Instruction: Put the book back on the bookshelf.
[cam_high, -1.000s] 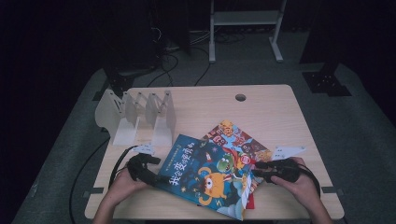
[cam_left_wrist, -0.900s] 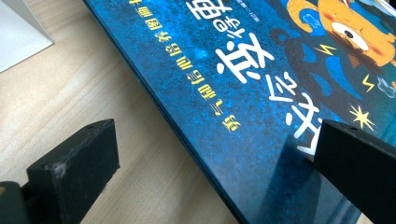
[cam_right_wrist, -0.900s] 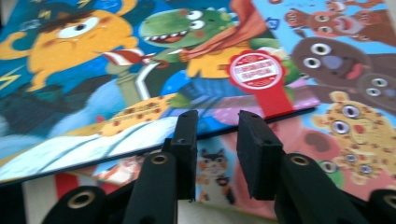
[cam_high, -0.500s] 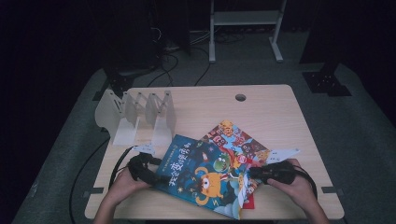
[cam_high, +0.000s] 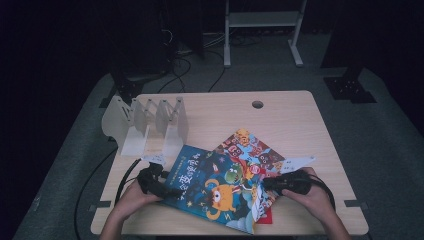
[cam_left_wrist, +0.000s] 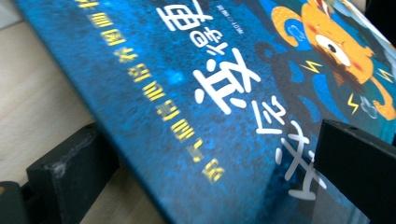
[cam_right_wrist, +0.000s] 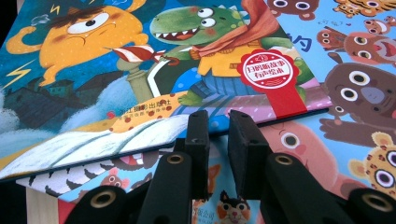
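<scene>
At the table's (cam_high: 300, 115) near edge the blue book (cam_high: 215, 185) lies tilted across the red animal book (cam_high: 250, 147), which sticks out at its 1 o'clock; white slotted rack (cam_high: 145, 125) sits at 10 o'clock, clear of both, cable hole (cam_high: 257, 104) at 1 o'clock. Left gripper (cam_high: 167, 191) at 9 o'clock straddles the blue book's edge, jaws apart; left gripper view shows one under and one over the cover, clamping unclear. Right gripper (cam_right_wrist: 218, 135) at 3 o'clock just narrowed; its own view shows the jaws nearly together, nothing between, at the blue book's corner.
</scene>
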